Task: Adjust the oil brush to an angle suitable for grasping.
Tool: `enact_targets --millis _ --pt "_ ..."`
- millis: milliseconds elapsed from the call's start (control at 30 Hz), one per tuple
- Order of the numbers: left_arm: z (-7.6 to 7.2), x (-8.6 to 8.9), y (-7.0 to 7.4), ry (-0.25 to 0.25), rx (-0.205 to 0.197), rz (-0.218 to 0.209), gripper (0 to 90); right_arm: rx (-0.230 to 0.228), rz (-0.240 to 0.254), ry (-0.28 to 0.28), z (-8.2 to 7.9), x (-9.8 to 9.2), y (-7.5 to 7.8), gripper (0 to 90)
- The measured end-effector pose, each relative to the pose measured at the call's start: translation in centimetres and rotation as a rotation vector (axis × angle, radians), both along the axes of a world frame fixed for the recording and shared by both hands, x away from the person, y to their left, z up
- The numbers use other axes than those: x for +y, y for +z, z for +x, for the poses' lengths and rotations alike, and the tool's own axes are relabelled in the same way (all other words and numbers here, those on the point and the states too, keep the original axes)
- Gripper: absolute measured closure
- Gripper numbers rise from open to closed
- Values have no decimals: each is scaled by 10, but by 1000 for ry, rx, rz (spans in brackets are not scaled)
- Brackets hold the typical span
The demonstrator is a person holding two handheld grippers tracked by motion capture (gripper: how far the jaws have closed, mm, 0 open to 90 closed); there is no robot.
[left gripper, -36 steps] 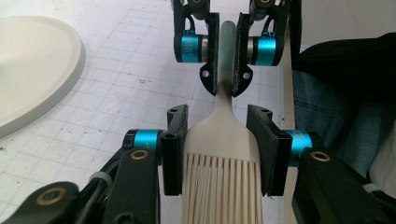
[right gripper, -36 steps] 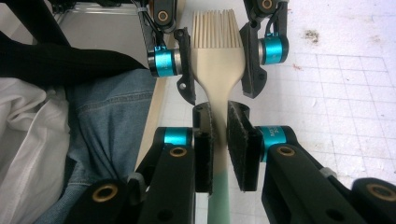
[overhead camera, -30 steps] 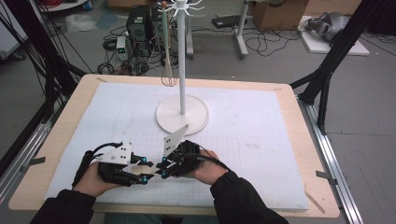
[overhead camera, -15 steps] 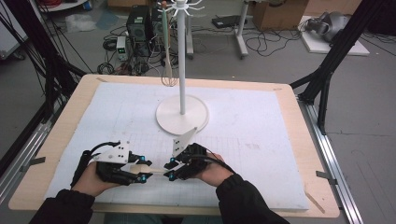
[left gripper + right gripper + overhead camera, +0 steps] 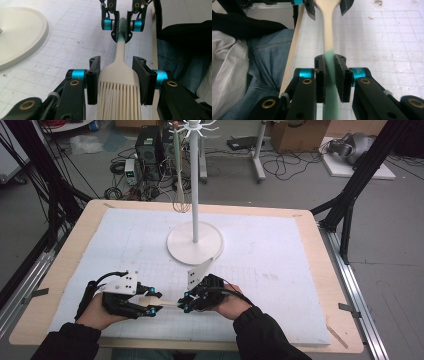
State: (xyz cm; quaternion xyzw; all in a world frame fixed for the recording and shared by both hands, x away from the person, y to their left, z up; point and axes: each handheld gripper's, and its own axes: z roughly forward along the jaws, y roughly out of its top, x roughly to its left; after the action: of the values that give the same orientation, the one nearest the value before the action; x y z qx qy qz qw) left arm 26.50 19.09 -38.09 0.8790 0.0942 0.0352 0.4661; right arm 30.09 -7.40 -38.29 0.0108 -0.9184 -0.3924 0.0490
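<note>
A brush (image 5: 119, 82) is held level between the two grippers, just above the mat (image 5: 280, 255), on the near side of the stand (image 5: 194, 240) and a little apart from its round base. The left gripper (image 5: 118, 80) is closed on the wide cream head, where the bristles begin; its pads are seen pressing on both sides, so the jaws are kept rather wide by the head itself. The right gripper (image 5: 329, 77) has just been closing, with the green handle (image 5: 329, 82) between its jaws; the pads lie against the handle now, and the grip seems to be taken. The hand-over from one gripper to the other is therefore judged as half done: both ends are gripped, but the head is not yet released. A whisk (image 5: 181, 195) is already hung on the stand. What is probably left is to free the left gripper, to carry the brush up to the stand's top and to hang it on a free hook (image 5: 207, 127).
</note>
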Motion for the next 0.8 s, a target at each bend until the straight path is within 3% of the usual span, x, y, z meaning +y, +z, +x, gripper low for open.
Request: enact_targets --millis 500,800 --pt "1 2 -2 14 23 4 580 -9 -36 5 -1 5 6 809" --pt "2 2 -2 18 30 19 509 -34 -66 3 -2 9 12 809"
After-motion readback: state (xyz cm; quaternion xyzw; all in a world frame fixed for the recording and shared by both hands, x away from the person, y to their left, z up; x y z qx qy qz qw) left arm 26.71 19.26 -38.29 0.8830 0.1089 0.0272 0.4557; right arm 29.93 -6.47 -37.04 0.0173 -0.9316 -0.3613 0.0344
